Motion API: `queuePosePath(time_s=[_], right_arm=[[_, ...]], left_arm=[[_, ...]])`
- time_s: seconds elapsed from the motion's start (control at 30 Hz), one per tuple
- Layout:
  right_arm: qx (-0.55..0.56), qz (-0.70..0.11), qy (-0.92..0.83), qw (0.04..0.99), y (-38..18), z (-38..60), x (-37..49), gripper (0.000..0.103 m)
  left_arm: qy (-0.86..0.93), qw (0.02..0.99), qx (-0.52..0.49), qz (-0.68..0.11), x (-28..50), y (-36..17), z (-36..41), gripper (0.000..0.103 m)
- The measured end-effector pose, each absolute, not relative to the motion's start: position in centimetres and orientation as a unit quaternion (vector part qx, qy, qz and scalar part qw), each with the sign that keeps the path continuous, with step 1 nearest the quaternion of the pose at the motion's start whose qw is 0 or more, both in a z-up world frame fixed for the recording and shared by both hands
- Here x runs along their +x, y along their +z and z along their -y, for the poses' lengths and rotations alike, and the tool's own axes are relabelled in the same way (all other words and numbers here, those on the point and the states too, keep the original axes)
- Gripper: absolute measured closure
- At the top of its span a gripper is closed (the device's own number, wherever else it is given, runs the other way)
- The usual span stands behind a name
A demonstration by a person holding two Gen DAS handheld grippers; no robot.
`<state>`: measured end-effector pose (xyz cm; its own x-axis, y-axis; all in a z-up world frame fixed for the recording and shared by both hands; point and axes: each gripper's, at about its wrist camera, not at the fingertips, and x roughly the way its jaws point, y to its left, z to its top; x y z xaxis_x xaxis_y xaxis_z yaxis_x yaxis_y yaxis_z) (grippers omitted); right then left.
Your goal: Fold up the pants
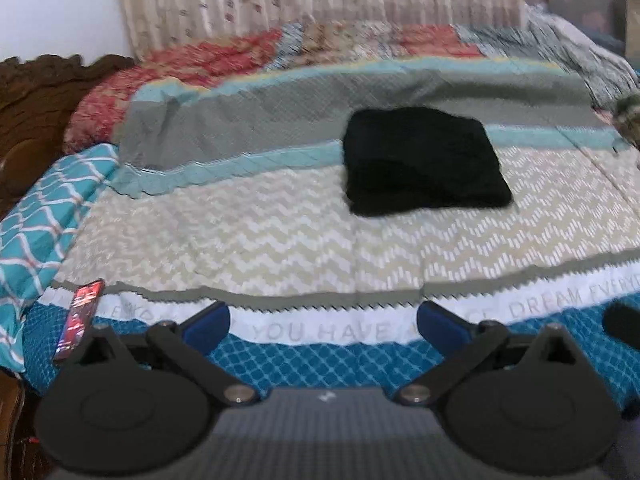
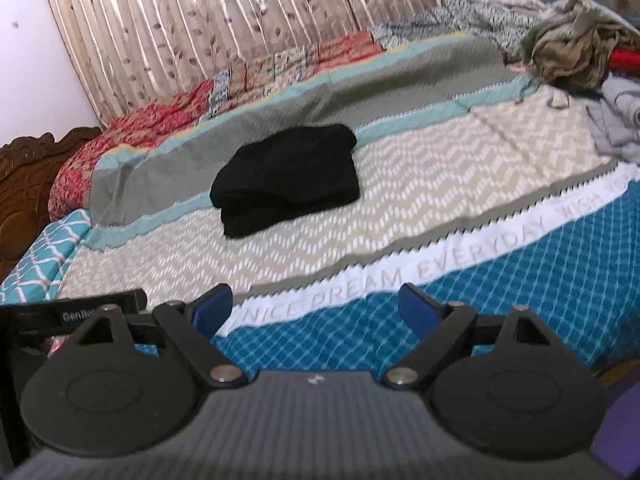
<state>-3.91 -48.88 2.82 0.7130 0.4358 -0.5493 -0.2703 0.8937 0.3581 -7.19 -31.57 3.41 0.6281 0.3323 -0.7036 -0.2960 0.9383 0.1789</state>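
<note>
The black pants [image 1: 426, 162] lie folded into a compact, roughly square bundle on the bed [image 1: 280, 236], across the grey and teal stripes and the beige zigzag band of the bedspread, well apart from both tongs. The left tongs [image 1: 323, 320] and the right tongs [image 2: 316, 306] are both spread wide and hold nothing, low over the bed's near blue-checked edge. A phone [image 1: 80, 318] rests at the bed's left edge, and a heap of crumpled clothes [image 2: 576, 40] sits at the far right.

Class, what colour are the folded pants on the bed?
Black pants; the right wrist view shows them best.
</note>
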Motion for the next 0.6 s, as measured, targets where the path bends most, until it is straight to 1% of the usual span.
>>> queuePosePath(time_s=[0.17,0.6], right_arm=[[0.128,-0.316,0.194,0.920,2.8,48.8,-3.2,0.011],[0.133,-0.321,0.188,0.919,2.2,48.8,-2.6,0.011]], left_arm=[[0.157,0.900,0.040,-0.406,-6.5,3.2,32.2,0.000],[0.146,0.901,0.019,-0.408,-5.7,3.1,31.8,0.000]])
